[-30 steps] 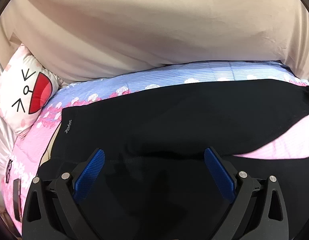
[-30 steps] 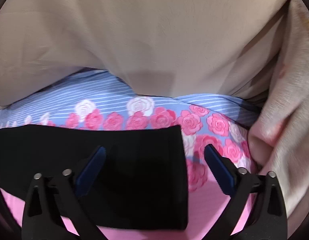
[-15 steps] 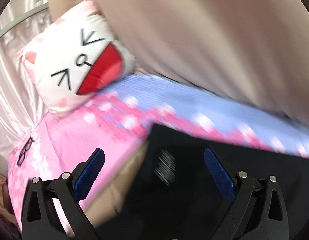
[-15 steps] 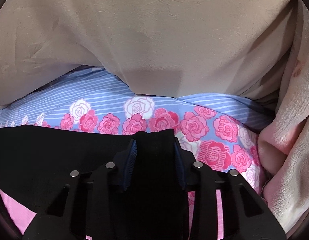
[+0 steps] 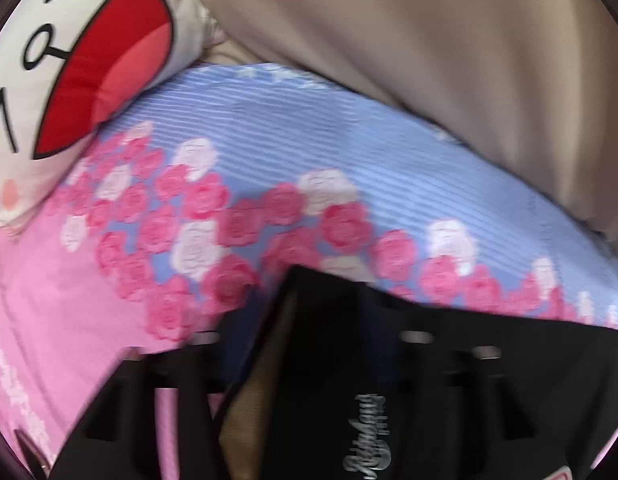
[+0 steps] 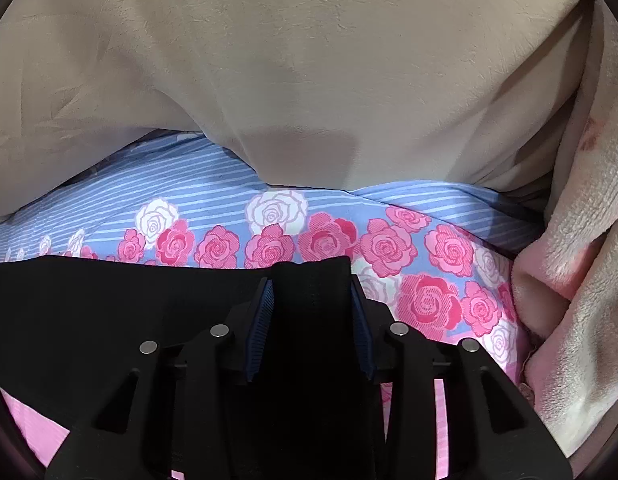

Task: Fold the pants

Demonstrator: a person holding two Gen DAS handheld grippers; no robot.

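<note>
Here the black pants [image 6: 109, 312] sit pinched between the right tongs [image 6: 312, 320].

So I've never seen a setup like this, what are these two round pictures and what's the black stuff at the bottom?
Each picture comes from a fisheye camera on a hand-held two-finger gripper; a person holds one in each hand. The black frames at the bottom are the grippers themselves.

Right view: the right gripper has its blue pads shut on one end of the black pants.

Left view, blurred: the left gripper looks closed on the pants' other end, by the printed logo.

The pants lie on a rose-patterned bedsheet. A cat-face pillow and a beige cover lie behind.
</note>
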